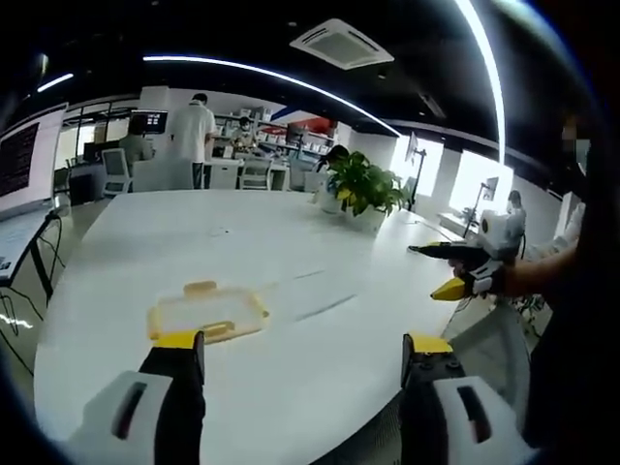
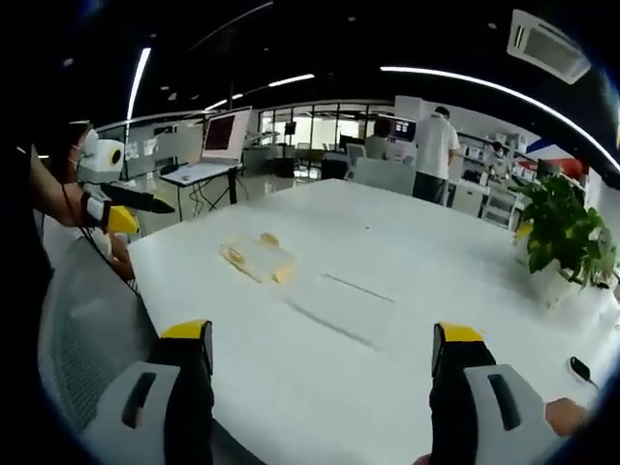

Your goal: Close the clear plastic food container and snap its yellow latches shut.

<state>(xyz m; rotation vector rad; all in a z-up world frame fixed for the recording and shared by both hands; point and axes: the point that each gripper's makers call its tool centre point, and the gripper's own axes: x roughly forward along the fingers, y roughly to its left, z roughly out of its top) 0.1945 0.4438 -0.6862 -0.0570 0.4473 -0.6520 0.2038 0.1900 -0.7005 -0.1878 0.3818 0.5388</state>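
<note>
A clear plastic food container (image 1: 206,312) with yellow latches lies flat on the white table (image 1: 291,252), just beyond my left gripper's left jaw. My left gripper (image 1: 302,344) is open, with nothing between its yellow-tipped jaws. My right gripper (image 1: 455,271) is held in a hand at the table's right edge, well away from the container. In the right gripper view the container (image 2: 259,257) lies far ahead, left of centre. My right gripper (image 2: 323,334) is open and empty. My left gripper (image 2: 121,208) hovers at the far left, off the table (image 2: 387,320). Whether the lid is seated is too small to tell.
A potted plant (image 1: 363,189) stands at the table's far side, also as the plant (image 2: 562,232). A grey mesh chair (image 2: 87,320) sits by the near edge. A small black object (image 2: 581,368) lies at the right. People (image 1: 189,136) stand at desks behind.
</note>
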